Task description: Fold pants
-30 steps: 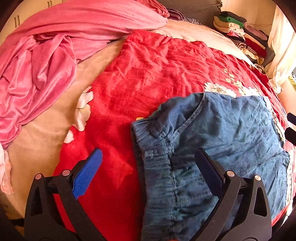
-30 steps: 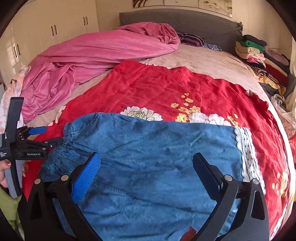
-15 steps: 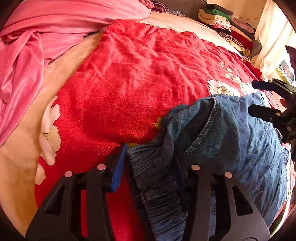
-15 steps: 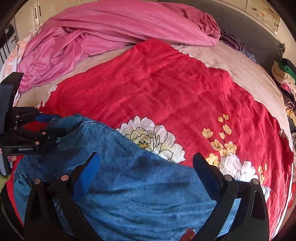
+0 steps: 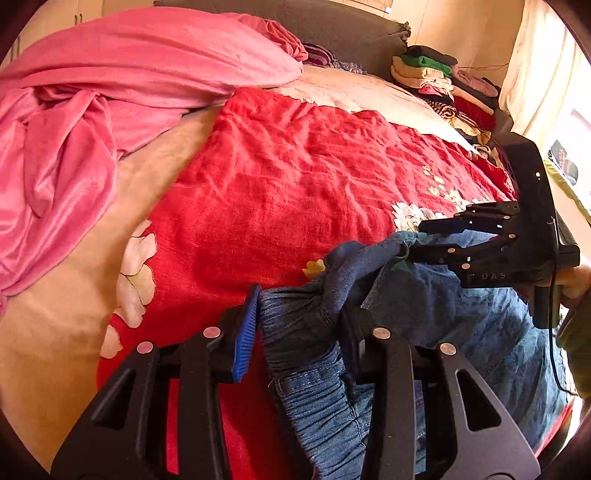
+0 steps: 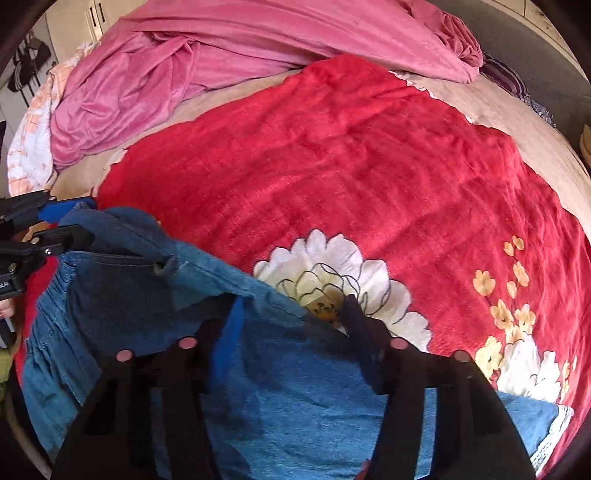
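Blue denim pants [image 5: 461, 325] lie on the red floral blanket [image 5: 295, 184]. In the left wrist view my left gripper [image 5: 299, 325] has the bunched elastic waistband between its blue pad and dark finger; its jaws are closing and the pads press the cloth. Further right my right gripper [image 5: 421, 240] pinches the pants' far edge, which rises to its tips. The right wrist view shows that gripper [image 6: 291, 317] closing over the denim edge [image 6: 295, 387] by a white flower. My left gripper [image 6: 70, 221] grips the waistband corner at far left.
A crumpled pink blanket [image 5: 110, 92] fills the bed's far left. Folded clothes [image 5: 436, 74] are stacked at the back right beside the grey headboard [image 5: 351, 29]. A hand [image 5: 572, 284] holds the right gripper. Wardrobe doors [image 6: 96, 14] stand behind.
Both grippers went from wide open to closed on the denim. The left took the waistband first. The right came down to the far edge, and the cloth there has bunched up.
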The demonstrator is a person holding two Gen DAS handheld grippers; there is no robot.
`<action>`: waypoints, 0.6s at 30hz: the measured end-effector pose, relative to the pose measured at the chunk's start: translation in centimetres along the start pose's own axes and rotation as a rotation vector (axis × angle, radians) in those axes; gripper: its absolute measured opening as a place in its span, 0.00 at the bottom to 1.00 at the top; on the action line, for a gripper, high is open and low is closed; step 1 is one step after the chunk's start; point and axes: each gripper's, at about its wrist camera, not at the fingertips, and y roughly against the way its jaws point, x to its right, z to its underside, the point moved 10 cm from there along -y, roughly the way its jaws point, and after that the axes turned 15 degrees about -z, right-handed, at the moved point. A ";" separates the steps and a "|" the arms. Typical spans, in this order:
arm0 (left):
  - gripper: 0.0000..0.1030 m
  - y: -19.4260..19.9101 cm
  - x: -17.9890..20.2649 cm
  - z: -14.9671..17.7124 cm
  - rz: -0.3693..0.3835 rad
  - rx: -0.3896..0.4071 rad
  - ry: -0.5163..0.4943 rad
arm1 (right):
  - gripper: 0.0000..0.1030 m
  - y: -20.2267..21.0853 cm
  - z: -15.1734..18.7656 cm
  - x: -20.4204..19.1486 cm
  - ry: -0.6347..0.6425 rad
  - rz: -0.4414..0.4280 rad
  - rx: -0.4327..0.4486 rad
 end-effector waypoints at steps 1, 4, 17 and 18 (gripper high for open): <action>0.30 0.2 0.0 0.0 -0.007 0.009 -0.005 | 0.29 0.3 0.1 -0.4 0.005 -0.007 0.014; 0.30 0.5 0.0 0.0 -0.041 0.034 -0.019 | 0.16 2.3 0.1 -1.4 -0.001 -0.006 0.087; 0.29 5.8 0.6 1.0 -0.061 0.158 0.009 | 0.14 11.5 3.6 -7.6 -0.005 -0.026 0.324; 0.29 6.3 0.8 1.2 -0.060 0.167 0.007 | 0.14 11.9 4.1 -8.2 -0.006 -0.025 0.331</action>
